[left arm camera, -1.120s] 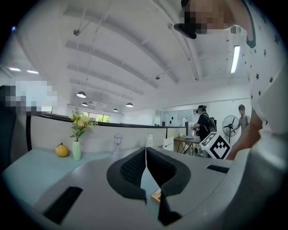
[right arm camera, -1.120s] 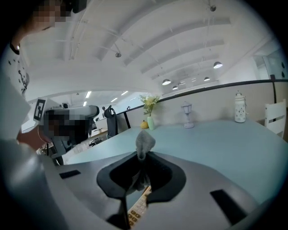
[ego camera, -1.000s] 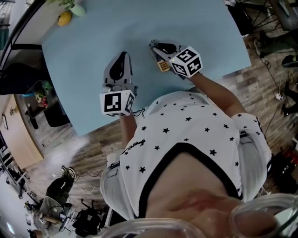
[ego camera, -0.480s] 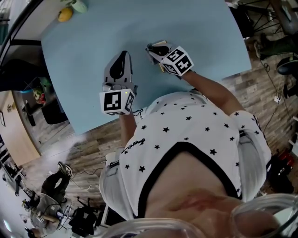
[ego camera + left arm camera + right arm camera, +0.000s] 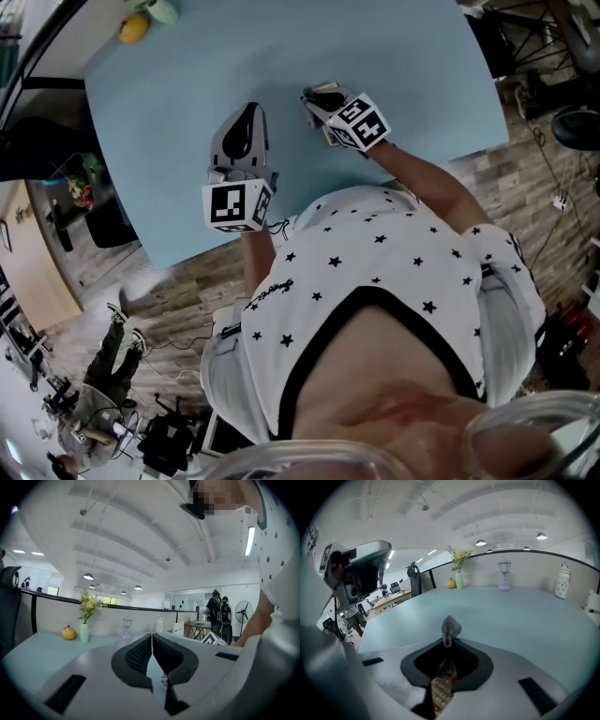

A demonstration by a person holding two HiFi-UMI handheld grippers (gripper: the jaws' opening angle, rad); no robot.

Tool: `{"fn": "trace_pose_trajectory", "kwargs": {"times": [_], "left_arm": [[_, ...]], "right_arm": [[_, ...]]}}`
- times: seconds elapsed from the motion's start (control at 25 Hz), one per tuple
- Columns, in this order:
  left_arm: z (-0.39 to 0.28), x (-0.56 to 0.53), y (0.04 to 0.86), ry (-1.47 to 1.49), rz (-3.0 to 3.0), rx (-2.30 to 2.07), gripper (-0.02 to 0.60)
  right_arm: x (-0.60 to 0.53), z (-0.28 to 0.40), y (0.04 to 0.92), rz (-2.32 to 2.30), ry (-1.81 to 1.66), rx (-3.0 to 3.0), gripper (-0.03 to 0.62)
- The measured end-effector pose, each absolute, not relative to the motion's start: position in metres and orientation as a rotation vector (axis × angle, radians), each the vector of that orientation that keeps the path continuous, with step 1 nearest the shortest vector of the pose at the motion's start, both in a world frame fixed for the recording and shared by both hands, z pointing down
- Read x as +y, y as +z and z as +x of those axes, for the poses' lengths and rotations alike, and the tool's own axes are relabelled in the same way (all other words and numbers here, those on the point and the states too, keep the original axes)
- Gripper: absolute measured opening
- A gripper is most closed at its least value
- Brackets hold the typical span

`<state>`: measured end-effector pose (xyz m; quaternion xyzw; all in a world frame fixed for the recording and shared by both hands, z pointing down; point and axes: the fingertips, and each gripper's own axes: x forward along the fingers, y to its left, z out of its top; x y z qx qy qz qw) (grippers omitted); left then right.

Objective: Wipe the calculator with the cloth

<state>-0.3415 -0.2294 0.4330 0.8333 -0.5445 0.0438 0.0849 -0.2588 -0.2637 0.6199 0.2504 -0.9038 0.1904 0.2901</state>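
Observation:
My right gripper (image 5: pixel 315 99) is over the near-middle of the pale blue table (image 5: pixel 169 131), shut on a grey cloth (image 5: pixel 451 627) whose tuft sticks up past the closed tips. Right beneath its jaws lies the calculator (image 5: pixel 440 693), with tan keys showing in the right gripper view (image 5: pixel 448 641) and only a sliver (image 5: pixel 330 139) showing in the head view. Whether the cloth touches the calculator is hidden. My left gripper (image 5: pixel 247 112) rests to the left of it on the table, shut with nothing between its pads (image 5: pixel 152 639).
At the table's far edge stand a vase of flowers (image 5: pixel 84 631), a yellow fruit (image 5: pixel 69 633), a small lantern (image 5: pixel 504 580) and a white jar (image 5: pixel 563 588). Behind runs a low partition. The table's near edge is close to the person's body (image 5: pixel 375 281).
My right gripper has shifted a little to the left with the cloth over the calculator. The left gripper has not moved.

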Motion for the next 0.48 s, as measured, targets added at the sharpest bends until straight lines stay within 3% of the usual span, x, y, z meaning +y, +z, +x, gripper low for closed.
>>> {"fn": "trace_pose_trajectory", "kwargs": {"times": [0.48], "left_arm": [[-0.337, -0.227, 0.432, 0.136, 2.489, -1.623, 0.029]], "right_arm": [[-0.293, -0.205, 0.625, 0.833, 0.53, -2.35, 0.046]]}}
